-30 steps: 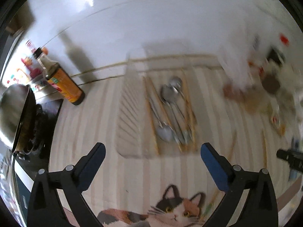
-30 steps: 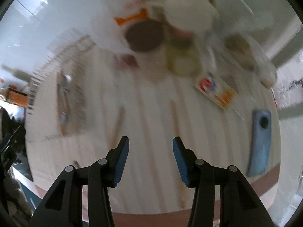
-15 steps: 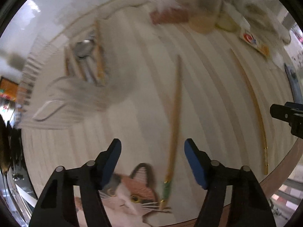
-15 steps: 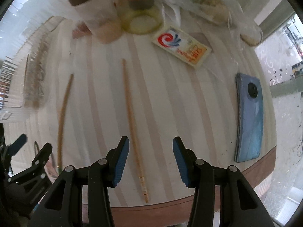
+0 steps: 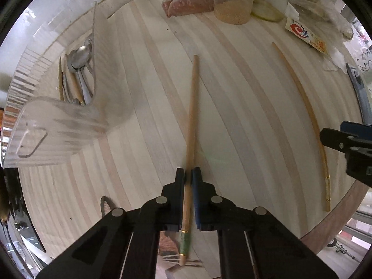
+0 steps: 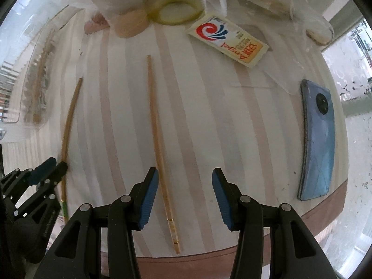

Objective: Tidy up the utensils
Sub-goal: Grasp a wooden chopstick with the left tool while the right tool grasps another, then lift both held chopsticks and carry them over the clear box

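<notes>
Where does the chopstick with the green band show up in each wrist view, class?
Left wrist view: the chopstick with the green band runs up the centre, clamped in the left gripper.
Right wrist view: it curves along the left side, its lower end in that gripper.
Shared landmark: the yeast packet.

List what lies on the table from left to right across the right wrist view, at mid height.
clear utensil tray → green-banded chopstick held by the left gripper → gold-banded chopstick between the open fingers of the right gripper → blue phone
</notes>
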Demonstrator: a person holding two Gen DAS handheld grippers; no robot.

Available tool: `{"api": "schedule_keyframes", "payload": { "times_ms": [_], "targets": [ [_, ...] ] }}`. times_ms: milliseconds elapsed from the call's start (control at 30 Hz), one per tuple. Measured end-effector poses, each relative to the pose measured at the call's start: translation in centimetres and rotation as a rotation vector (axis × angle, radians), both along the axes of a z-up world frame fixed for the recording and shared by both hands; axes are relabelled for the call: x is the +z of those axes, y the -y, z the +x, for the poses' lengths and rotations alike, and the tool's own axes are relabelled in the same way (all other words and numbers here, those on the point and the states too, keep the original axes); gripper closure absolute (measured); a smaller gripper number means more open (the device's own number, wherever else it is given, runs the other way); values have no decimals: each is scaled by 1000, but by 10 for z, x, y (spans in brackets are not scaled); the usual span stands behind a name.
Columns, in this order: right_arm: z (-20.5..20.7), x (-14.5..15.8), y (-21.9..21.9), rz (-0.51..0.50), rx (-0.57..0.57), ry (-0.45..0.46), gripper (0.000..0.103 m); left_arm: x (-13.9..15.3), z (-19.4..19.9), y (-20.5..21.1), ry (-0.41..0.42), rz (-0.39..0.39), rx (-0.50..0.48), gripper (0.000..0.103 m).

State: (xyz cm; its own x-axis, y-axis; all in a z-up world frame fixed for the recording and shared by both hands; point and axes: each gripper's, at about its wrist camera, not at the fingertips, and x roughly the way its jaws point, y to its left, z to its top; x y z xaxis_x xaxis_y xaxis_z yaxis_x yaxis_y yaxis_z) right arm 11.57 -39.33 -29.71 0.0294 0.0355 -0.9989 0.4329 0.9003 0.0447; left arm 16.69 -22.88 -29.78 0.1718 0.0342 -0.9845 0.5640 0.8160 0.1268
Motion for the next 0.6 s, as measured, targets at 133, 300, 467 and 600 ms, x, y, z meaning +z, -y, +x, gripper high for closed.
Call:
{"api": "schedule_keyframes", "payload": {
  "times_ms": [133, 300, 467, 600],
  "targets": [
    [0, -9, -10, -8, 32, -22, 65, -2, -10, -14, -12, -9, 31, 98],
    [-4, -8, -26, -31, 40, -22, 96, -2, -24, -40, -46, -13, 112, 98],
    [-14, -9, -52, -15, 68, -23, 96, -4, -42, -77, -93, -33, 214, 98],
    [-25, -10, -83, 17, 104, -27, 96, -4, -49, -110, -128, -68, 311, 99]
  ]
}}
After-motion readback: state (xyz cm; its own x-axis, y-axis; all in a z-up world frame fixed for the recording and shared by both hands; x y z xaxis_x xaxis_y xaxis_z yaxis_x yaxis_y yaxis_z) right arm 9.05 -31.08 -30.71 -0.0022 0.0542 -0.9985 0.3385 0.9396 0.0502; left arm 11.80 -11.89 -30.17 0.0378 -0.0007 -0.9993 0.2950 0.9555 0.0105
